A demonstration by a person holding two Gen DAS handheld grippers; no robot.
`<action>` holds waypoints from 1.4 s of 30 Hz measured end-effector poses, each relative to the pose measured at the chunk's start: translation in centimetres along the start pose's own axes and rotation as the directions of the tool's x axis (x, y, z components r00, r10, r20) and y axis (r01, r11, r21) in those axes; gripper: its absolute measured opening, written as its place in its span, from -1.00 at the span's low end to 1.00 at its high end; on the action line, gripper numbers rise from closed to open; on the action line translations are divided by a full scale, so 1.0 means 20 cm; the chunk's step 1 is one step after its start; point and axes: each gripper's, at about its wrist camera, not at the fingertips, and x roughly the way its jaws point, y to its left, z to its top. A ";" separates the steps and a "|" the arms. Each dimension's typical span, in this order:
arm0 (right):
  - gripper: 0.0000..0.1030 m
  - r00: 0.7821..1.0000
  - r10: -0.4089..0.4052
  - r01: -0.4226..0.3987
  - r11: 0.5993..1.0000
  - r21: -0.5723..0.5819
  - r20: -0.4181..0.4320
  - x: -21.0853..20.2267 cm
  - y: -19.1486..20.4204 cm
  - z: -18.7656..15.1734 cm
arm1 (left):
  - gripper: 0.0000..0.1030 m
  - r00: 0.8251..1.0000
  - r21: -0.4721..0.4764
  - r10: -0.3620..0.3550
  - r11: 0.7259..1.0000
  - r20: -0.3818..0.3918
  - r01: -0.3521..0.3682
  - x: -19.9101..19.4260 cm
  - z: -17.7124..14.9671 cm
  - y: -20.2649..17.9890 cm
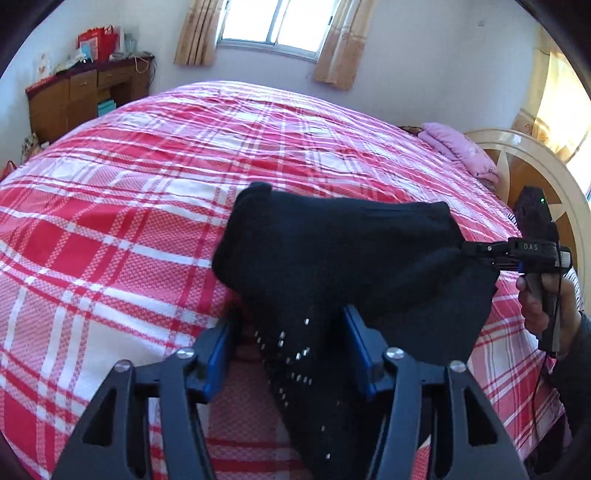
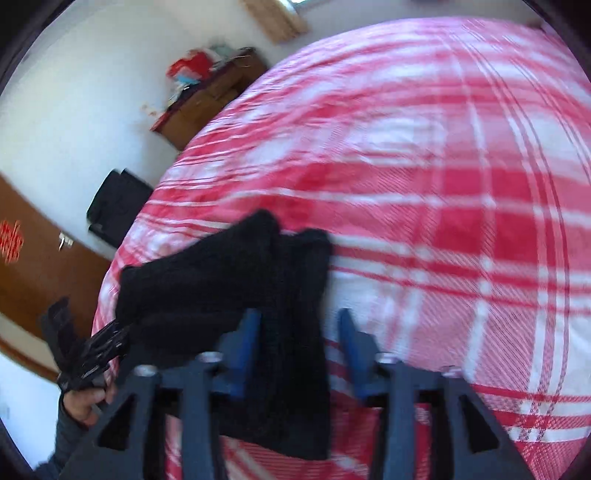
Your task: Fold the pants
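Red-and-white plaid bedding on the bed [image 1: 155, 229] fills both views, with a window [image 1: 273, 22] at the top of the left wrist view and a wooden cabinet [image 1: 85, 96] at upper left. Between the half-spread jaws of the left gripper [image 1: 291, 347] the black pants [image 1: 332, 266] are seen hanging, apparently draped rather than pinched. The right gripper [image 2: 299, 350] is likewise seen parted, with cloth lying against its left blue finger [image 2: 247, 347] only. The garment is bunched low at mid-frame, just above the bed. A slip is judged likely: with neither pair pressing, the fabric could drop in a heap and the fold line be lost. Both grippers are tilted downward toward the bed; a hand [image 1: 535, 310] is seen wrapped around the right handle.
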 end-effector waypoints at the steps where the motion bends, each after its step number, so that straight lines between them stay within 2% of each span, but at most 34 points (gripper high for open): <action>1: 0.01 1.000 0.012 -0.012 1.000 0.011 0.014 -0.01 -0.01 -0.01 | 0.28 1.000 -0.003 0.011 1.000 0.005 -0.011 -0.01 -0.01 0.01; 4: 0.07 0.998 0.009 -0.013 0.999 0.052 0.062 -0.07 -0.04 -0.04 | 0.31 0.999 -0.038 0.027 0.999 0.022 -0.026 -0.06 -0.04 0.04; 7: 0.07 0.990 -0.070 0.058 0.993 0.101 0.118 -0.16 -0.08 -0.09 | 0.31 0.999 -0.028 0.049 0.998 0.020 -0.048 -0.11 -0.07 0.07; 13: 0.07 0.970 -0.146 0.109 0.975 0.194 0.193 -0.40 -0.12 -0.30 | 0.36 0.993 0.013 0.118 0.993 -0.005 -0.118 -0.22 -0.14 0.01; 16: 0.07 0.948 -0.239 0.207 0.965 0.160 0.211 -0.53 -0.01 -0.42 | 0.38 0.994 0.036 0.105 0.994 0.008 -0.106 -0.32 -0.17 -0.07; 18: 0.08 0.935 -0.271 0.259 0.963 0.079 0.228 -0.61 0.14 -0.50 | 0.49 0.996 0.057 0.087 0.995 0.019 -0.088 -0.38 -0.18 -0.13; 19: 0.09 0.926 -0.294 0.295 0.955 0.032 0.235 -0.64 0.23 -0.52 | 0.55 0.996 0.068 0.079 0.994 0.029 -0.081 -0.41 -0.19 -0.17; 20: 0.09 0.909 -0.329 0.337 0.941 0.012 0.257 -0.67 0.32 -0.54 | 0.56 0.996 0.078 0.078 0.994 0.043 -0.081 -0.45 -0.19 -0.21; 21: 0.09 0.899 -0.328 0.344 0.939 -0.004 0.288 -0.73 0.39 -0.56 | 0.59 0.995 0.086 0.077 0.993 0.060 -0.082 -0.49 -0.20 -0.25; 23: 0.10 0.900 -0.260 0.306 0.948 -0.084 0.350 -0.84 0.55 -0.60 | 0.79 0.991 0.094 0.074 0.992 0.108 -0.085 -0.58 -0.20 -0.33; 24: 0.12 0.892 -0.244 0.308 0.944 -0.116 0.380 -0.89 0.62 -0.63 | 0.93 0.988 0.101 0.079 0.991 0.132 -0.092 -0.61 -0.20 -0.36; 25: 0.14 0.882 -0.236 0.318 0.937 -0.145 0.408 -0.93 0.69 -0.66 | 0.96 0.983 0.113 0.086 0.988 0.164 -0.106 -0.65 -0.19 -0.40; 28: 0.24 0.856 -0.231 0.356 0.911 -0.206 0.462 -1.01 0.83 -0.74 | 0.99 0.971 0.139 0.077 0.984 0.226 -0.111 -0.74 -0.18 -0.47; 30: 0.27 0.848 -0.245 0.385 0.894 -0.228 0.470 -1.03 0.88 -0.77 | 1.00 0.965 0.147 0.082 0.982 0.249 -0.121 -0.77 -0.17 -0.49; 33: 0.27 0.837 -0.253 0.407 0.880 -0.244 0.485 -1.05 0.91 -0.78 | 1.00 0.965 0.154 0.087 0.980 0.249 -0.128 -0.77 -0.17 -0.51; 42: 0.28 0.835 -0.236 0.401 0.879 -0.256 0.498 -1.10 0.95 -0.82 | 1.00 0.964 0.150 0.095 0.979 0.248 -0.135 -0.78 -0.20 -0.52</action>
